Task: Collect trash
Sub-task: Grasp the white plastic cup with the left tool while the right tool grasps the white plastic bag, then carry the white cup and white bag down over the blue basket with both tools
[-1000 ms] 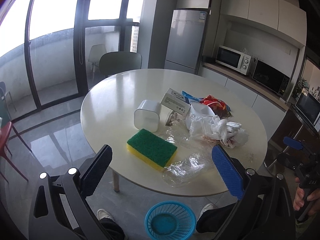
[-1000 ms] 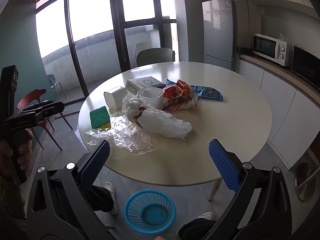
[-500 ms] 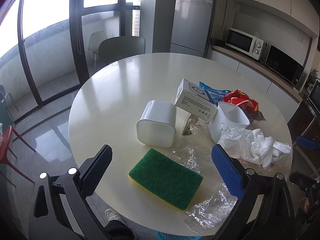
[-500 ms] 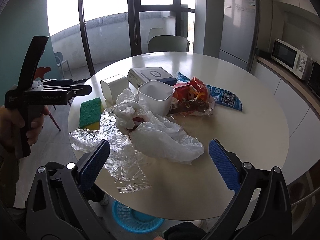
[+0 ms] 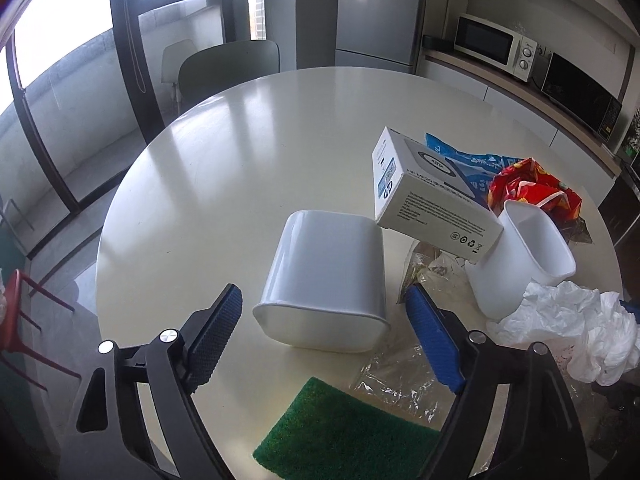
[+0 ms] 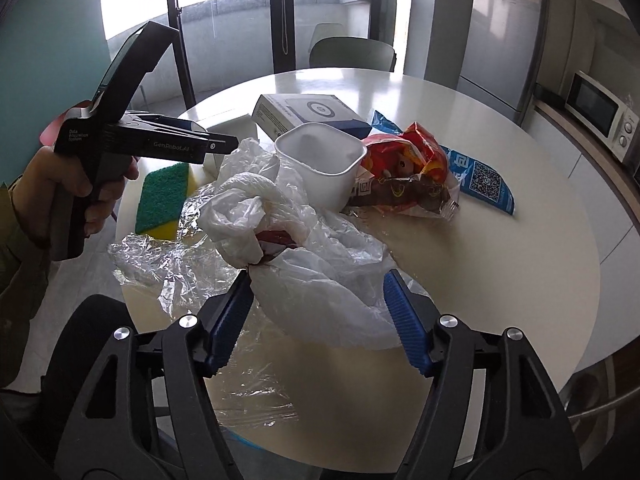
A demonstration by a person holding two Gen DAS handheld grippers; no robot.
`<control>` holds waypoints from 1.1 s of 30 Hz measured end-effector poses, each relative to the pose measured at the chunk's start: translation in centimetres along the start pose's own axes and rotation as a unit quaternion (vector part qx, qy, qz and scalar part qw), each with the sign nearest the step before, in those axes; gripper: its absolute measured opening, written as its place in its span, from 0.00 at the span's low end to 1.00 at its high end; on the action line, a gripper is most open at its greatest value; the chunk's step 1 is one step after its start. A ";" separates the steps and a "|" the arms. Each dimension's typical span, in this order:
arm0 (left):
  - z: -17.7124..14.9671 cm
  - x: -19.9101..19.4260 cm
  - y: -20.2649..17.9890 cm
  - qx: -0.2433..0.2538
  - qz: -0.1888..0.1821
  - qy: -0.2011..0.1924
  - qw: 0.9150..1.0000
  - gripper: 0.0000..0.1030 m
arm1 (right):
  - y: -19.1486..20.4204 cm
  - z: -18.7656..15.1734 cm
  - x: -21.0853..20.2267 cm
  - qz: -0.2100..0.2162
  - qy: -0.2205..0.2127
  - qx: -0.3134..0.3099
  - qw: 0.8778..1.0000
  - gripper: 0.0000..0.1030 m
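My left gripper (image 5: 324,330) is open, its fingers on either side of an upturned white tub (image 5: 326,276) on the round table (image 5: 248,152). My right gripper (image 6: 318,318) is open around a crumpled white plastic bag (image 6: 320,268). Clear plastic film (image 6: 176,264) lies under the bag. A red snack wrapper (image 6: 404,160) and a blue wrapper (image 6: 484,180) lie behind an upright white tub (image 6: 320,160). The left gripper also shows in the right wrist view (image 6: 224,144).
A white cardboard box (image 5: 428,196) leans above the tubs. A green and yellow sponge (image 6: 162,196) lies at the table's near left edge. A green chair (image 5: 228,64) stands behind the table. A fridge (image 6: 504,28) and microwave (image 5: 490,46) are at the back.
Both grippers moved forward and down over the table. The left one now straddles the upturned tub; the right one now straddles the white bag. The blue basket on the floor went out of view.
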State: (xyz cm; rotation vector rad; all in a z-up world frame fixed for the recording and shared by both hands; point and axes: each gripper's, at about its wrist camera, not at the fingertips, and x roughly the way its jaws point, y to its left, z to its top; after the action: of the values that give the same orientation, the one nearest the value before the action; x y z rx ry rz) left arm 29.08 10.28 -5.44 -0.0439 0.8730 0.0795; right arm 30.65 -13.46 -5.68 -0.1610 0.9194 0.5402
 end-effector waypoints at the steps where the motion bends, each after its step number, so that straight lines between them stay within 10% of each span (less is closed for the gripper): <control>1: 0.0 0.1 -0.1 0.004 0.002 0.001 1.000 0.71 | 0.0 0.0 0.0 -0.004 -0.002 -0.001 1.000 0.58; 9: 0.0 -1.1 0.2 -0.015 0.017 -0.030 0.999 0.60 | 0.1 -0.1 -0.8 0.015 -0.020 0.014 1.000 0.26; 19: -0.7 -8.3 -0.3 -0.032 -0.004 -0.098 0.995 0.59 | 0.1 -0.2 -5.2 0.036 -0.080 0.058 0.994 0.23; 33: -10.9 -18.2 -4.0 -0.030 -0.064 -0.135 0.988 0.59 | 1.5 -6.4 -14.2 0.058 -0.141 0.129 0.980 0.22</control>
State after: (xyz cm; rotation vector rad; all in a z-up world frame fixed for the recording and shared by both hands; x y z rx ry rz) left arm 9.45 4.60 1.51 -0.1416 0.5958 -0.0083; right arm 18.46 -19.82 1.86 0.2007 0.7149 0.5307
